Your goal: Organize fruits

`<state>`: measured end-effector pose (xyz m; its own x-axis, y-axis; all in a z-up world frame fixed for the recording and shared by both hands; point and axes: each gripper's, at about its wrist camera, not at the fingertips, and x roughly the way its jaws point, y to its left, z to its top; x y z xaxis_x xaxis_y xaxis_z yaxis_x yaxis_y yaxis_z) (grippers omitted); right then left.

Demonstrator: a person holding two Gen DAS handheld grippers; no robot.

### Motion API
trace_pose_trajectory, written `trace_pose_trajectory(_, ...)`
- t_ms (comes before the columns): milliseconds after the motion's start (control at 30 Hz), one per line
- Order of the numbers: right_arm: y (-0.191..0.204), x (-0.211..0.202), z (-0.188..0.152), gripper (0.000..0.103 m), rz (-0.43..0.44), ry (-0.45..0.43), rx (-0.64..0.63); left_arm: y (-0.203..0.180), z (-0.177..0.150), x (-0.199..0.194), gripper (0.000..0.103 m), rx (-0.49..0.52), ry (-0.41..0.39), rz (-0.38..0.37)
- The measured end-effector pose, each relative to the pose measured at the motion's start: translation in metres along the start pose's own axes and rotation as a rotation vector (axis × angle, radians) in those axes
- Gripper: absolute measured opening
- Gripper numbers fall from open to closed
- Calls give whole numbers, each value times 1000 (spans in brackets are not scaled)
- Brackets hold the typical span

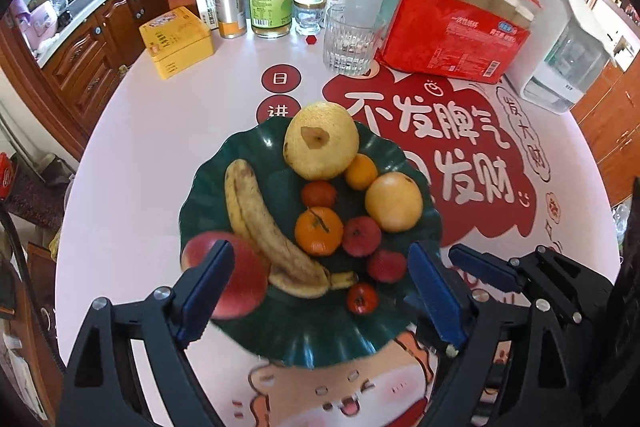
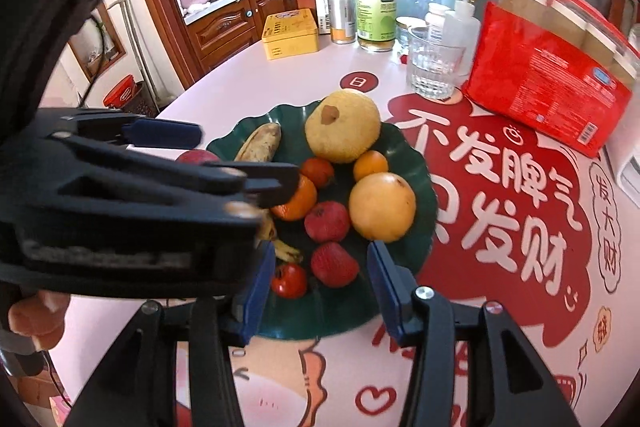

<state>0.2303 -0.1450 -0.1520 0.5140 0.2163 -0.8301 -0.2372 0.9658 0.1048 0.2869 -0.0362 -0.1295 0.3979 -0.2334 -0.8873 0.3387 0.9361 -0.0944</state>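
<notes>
Fruit all heaped on the green plate [image 1: 208,187] at mid-desk [image 1: 168,115]: pear [image 1: 320,141], banana [image 1: 260,219], orange [image 1: 319,230], apple [image 1: 240,275] at the near-left rim. Left tool [image 1: 316,291] spread wide, hovering over the plate's near edge, pinching nothing; likely poised to choose a piece. Right tool [image 2: 316,291] likewise spread, empty, aimed at small red fruits [image 2: 334,263]. Low rim, so rolling a risk.

one banana [image 1: 268,227], two pears [image 1: 320,141], one apple [image 1: 236,275], one plate [image 1: 304,339]
</notes>
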Motion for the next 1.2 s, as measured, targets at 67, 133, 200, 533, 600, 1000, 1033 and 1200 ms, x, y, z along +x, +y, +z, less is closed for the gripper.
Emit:
trace_pose_trajectory(67, -2, -8, -6, 49, -2, 0, 14, -3, -8, -11, 89, -6, -10, 3)
trace_pose_trajectory(133, -4, -17, -12, 49, -2, -1, 31, -5, -18, -24, 91, -18, -22, 4)
trace_pose_trajectory(200, -6, -25, -18, 49, -2, 0, 46, -8, -29, -36, 92, -31, -28, 3)
trace_pose_trajectory(533, -14, -82, -59, 49, -39, 18, 126, -26, -88, -89, 92, -97, -48, 24)
trace_pose_trajectory(600, -16, -93, -66, 49, -42, 25, 140, -29, -99, -100, 92, -111, -51, 41)
trace_pose_trajectory(1000, -27, -178, -91, 58, -85, -10, 251, -59, -150, -156, 92, -150, -76, 139)
trace_pose_trajectory(1033, -25, -184, -93, 59, -97, -14, 251, -61, -150, -159, 92, -152, -81, 142)
trace_pose_trajectory(1200, -11, -202, -103, 60, -122, -18, 245, -68, -152, -174, 92, -158, -114, 165)
